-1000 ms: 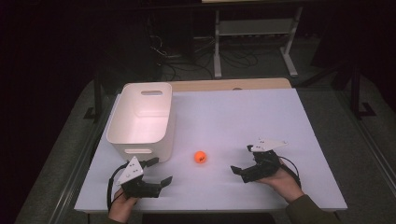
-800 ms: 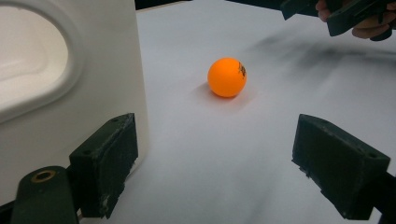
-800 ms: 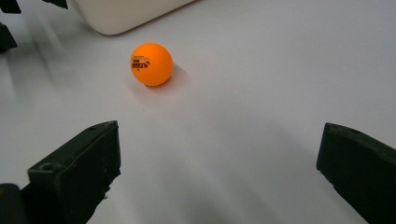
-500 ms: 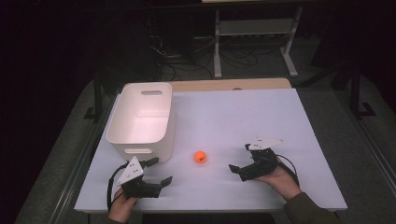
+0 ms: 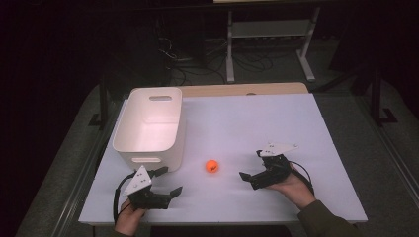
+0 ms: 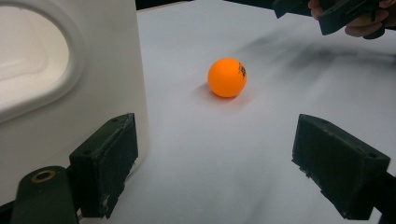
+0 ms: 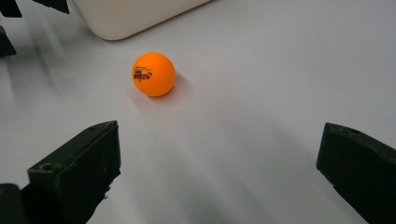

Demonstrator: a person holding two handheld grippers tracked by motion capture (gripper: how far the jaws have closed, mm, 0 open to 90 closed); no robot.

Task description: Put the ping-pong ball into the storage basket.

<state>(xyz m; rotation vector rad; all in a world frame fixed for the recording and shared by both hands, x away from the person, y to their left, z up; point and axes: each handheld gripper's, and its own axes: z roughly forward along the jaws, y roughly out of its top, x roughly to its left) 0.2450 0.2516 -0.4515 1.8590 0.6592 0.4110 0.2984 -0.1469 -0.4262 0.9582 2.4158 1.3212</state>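
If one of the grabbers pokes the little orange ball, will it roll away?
Probably yes. The orange ball is round and sits free on the smooth white table, so a nudge would likely send it rolling. It looks like a printed ping-pong ball, so likely very light and hard. Its smooth shell might slip out between flat jaws.

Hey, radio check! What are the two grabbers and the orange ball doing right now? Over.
Left gripper open, empty, beside the white bin. Right gripper open, empty, pointed at the orange ball. Ball loose on the white table, between both grippers. Nothing in the way.

Ball [image 7: 153, 74] print too small; bin [image 6: 56, 93] cropped.
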